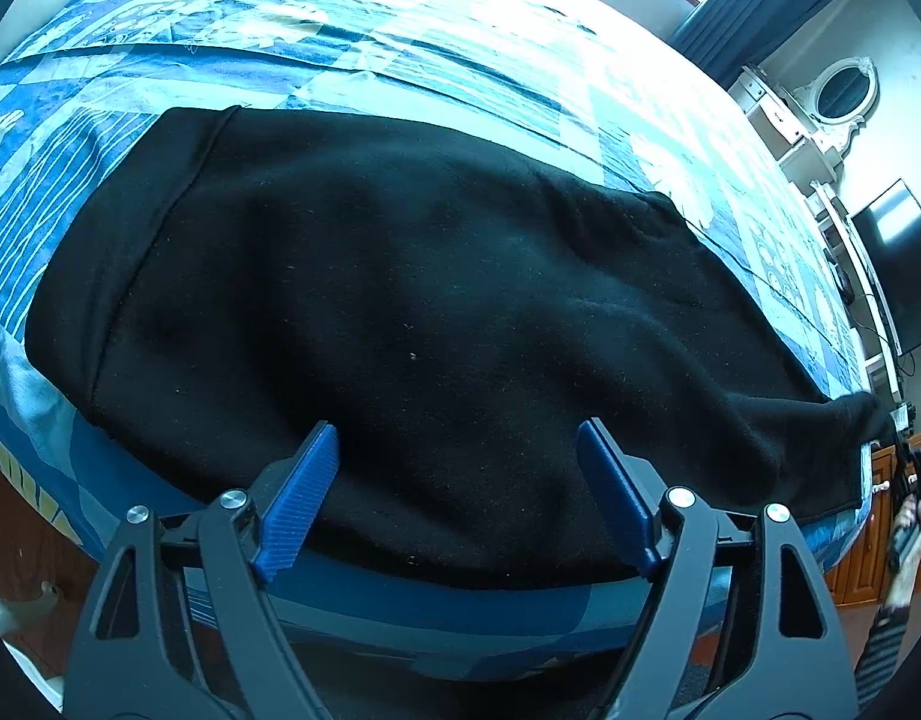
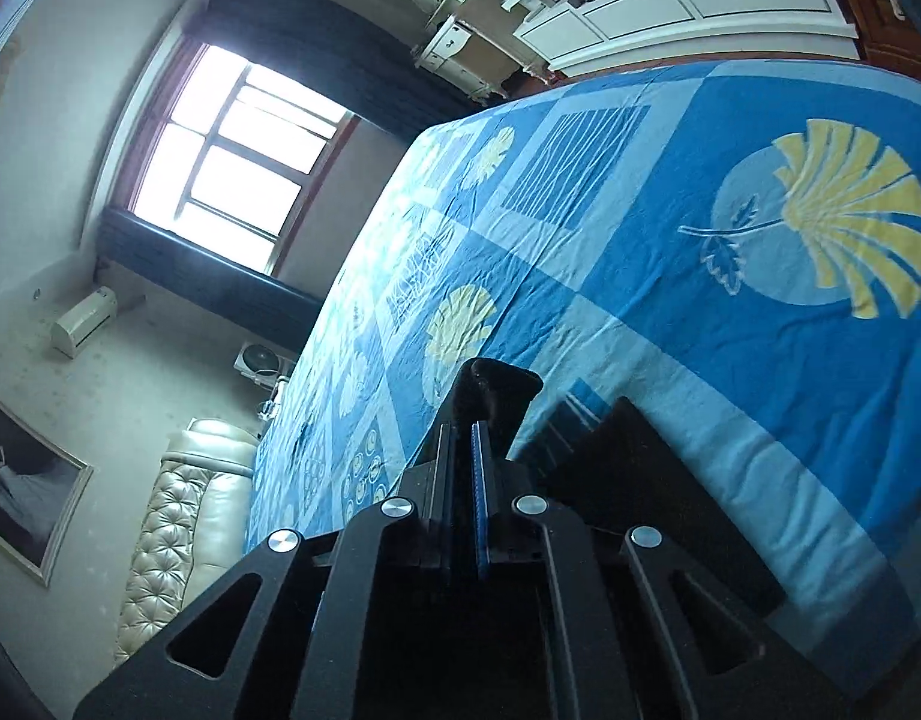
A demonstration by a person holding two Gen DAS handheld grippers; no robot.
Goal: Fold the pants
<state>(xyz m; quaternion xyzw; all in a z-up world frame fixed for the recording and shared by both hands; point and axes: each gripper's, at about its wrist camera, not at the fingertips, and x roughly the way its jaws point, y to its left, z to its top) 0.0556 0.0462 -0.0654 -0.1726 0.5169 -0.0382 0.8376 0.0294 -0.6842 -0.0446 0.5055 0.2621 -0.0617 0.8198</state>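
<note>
Black pants (image 1: 412, 312) lie spread across the blue patterned bedspread (image 1: 352, 48), waistband at the left, legs running right. My left gripper (image 1: 457, 438) is open, its blue pads (image 1: 298, 498) just above the pants' near edge, holding nothing. My right gripper (image 2: 469, 438) is shut on a fold of the black pants (image 2: 496, 387) and holds it above the bedspread (image 2: 700, 312). More black cloth (image 2: 640, 480) hangs to its right. In the left wrist view the right gripper (image 1: 907, 462) shows at the far right, at the leg end.
The bed's near edge (image 1: 460, 606) runs under the left gripper, with wooden floor below. A window (image 2: 232, 150), a padded headboard (image 2: 178, 528), a white dresser with oval mirror (image 1: 820, 108), a wall TV (image 1: 898, 264) and wooden cabinets (image 1: 868, 546) surround the bed.
</note>
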